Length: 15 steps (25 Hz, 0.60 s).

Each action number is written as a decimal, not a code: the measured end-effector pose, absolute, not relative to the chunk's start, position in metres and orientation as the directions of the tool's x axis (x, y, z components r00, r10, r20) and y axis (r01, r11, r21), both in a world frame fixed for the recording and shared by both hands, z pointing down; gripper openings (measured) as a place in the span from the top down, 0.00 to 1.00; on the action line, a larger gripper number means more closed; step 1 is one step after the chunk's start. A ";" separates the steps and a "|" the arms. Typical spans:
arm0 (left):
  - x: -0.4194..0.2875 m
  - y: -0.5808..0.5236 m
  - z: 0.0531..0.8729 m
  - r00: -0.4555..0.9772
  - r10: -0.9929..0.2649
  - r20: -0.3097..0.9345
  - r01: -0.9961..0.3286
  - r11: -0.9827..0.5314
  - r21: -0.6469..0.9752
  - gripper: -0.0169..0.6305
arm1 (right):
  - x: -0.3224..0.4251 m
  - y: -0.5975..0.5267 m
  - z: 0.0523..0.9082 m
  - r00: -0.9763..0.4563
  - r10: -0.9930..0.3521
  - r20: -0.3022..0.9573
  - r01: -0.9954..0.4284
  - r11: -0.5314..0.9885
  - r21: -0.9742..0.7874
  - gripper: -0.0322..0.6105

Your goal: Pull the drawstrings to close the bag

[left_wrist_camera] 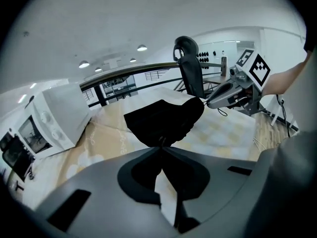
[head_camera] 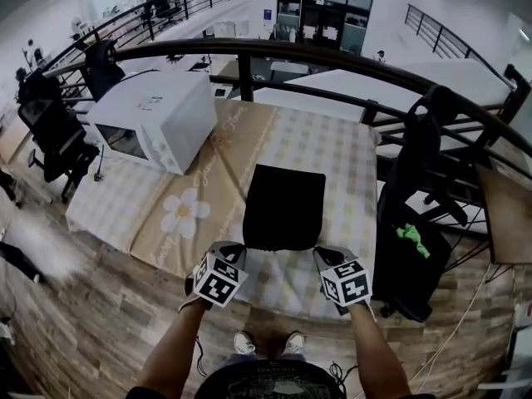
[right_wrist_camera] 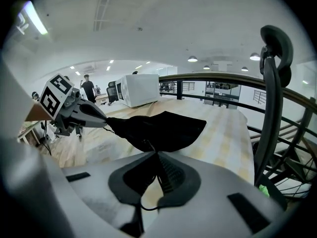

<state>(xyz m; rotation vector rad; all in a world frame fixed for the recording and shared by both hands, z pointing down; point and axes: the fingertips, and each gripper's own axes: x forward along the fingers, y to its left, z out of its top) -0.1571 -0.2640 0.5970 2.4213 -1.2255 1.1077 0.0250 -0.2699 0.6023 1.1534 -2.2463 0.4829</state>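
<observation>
A black drawstring bag (head_camera: 284, 206) lies flat on the checked tablecloth (head_camera: 332, 148), its mouth toward me. My left gripper (head_camera: 236, 247) sits at the bag's near left corner and my right gripper (head_camera: 323, 253) at its near right corner. In the left gripper view the jaws are shut (left_wrist_camera: 161, 148) with a thin cord pinched where the bag (left_wrist_camera: 163, 120) ends, and the right gripper (left_wrist_camera: 229, 90) pulls the opposite corner. In the right gripper view the shut gripper (right_wrist_camera: 154, 152) holds a thin black drawstring (right_wrist_camera: 143, 208) that trails below the jaws. The bag (right_wrist_camera: 158, 125) stretches across to the left gripper (right_wrist_camera: 81, 110).
A white microwave (head_camera: 158, 119) stands on the table's far left. A dark curved railing (head_camera: 332, 61) runs behind the table. A black chair draped with dark clothing (head_camera: 416, 189) stands close on the right, with something green (head_camera: 411, 235) on it. My shoes (head_camera: 266, 341) are on the wooden floor.
</observation>
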 end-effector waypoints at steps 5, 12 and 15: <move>-0.154 -0.277 0.569 0.360 -0.676 0.643 -0.787 -0.590 -0.180 0.93 | 0.029 -0.275 0.580 -0.467 -0.658 0.591 -0.831 0.554 -0.040 0.91; -0.148 -0.293 0.526 0.352 -0.754 0.554 -0.813 -0.540 -0.219 0.93 | 0.036 -0.287 0.538 -0.453 -0.717 0.530 -0.838 0.545 0.022 0.91; -0.145 -0.300 0.505 0.354 -0.783 0.512 -0.825 -0.519 -0.223 0.93 | 0.039 -0.293 0.518 -0.450 -0.739 0.501 -0.834 0.548 0.059 0.91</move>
